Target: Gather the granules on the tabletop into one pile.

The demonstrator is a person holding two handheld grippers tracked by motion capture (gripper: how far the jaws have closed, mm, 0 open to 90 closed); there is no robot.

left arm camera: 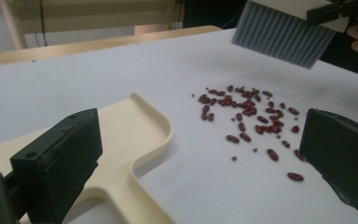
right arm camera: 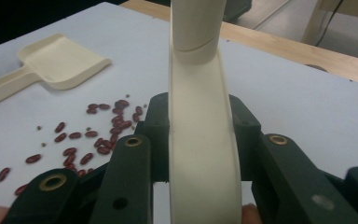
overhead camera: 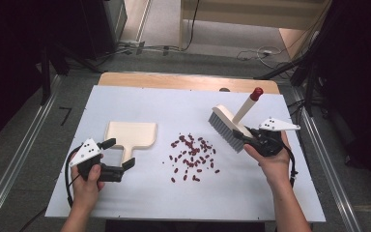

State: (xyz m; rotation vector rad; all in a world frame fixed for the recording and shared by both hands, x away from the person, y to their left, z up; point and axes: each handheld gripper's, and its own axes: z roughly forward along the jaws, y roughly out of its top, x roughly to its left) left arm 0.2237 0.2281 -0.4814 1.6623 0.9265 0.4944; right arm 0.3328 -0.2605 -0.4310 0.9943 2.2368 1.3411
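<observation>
The right hand-held gripper [overhead camera: 247,137] squeezes the stiff, light brush [overhead camera: 229,128]; the left hand-held gripper [overhead camera: 120,153] gapes around the dustpan [overhead camera: 131,134] handle.

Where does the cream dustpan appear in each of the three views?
High view: the dustpan lies left of centre on the white table, its handle between the open fingers of the left gripper.
Left gripper view: the dustpan is at lower left, its handle running down between the fingers.
Right gripper view: the dustpan is at upper left.
Shared landmark: the red beans.
</observation>
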